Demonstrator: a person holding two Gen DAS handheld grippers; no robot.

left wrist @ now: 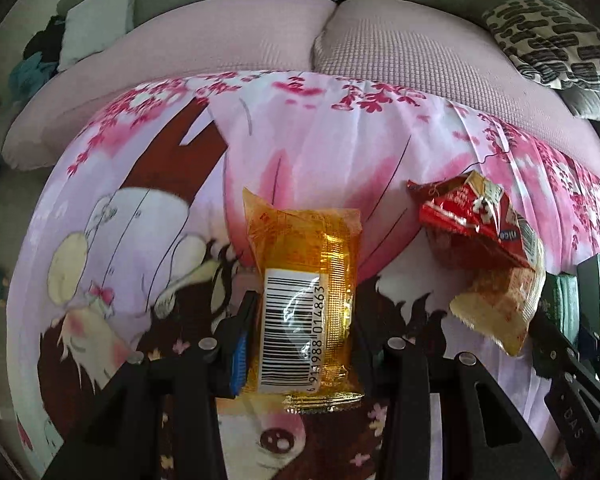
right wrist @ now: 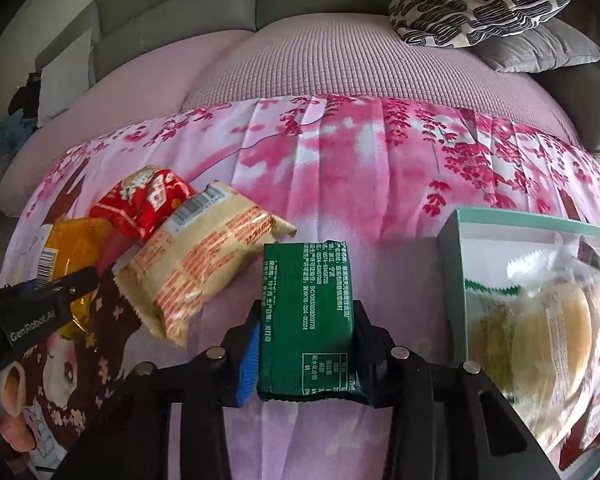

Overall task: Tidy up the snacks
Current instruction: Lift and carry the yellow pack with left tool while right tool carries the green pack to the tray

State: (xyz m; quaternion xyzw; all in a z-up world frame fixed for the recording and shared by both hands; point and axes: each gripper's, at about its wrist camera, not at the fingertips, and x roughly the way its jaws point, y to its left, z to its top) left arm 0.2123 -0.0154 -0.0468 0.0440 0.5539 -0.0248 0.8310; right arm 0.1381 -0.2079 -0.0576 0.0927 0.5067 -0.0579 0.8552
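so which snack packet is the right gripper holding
The green packet, clamped in the right gripper. The orange packet is in the left gripper.

Both wrist cameras look closely forward over the pink cloth, sharing the sofa.

Left gripper clamped on orange snack packet, barcode up, over pink cartoon cloth. Right of packet: red wrapper, beige packet just below it, green box further right.
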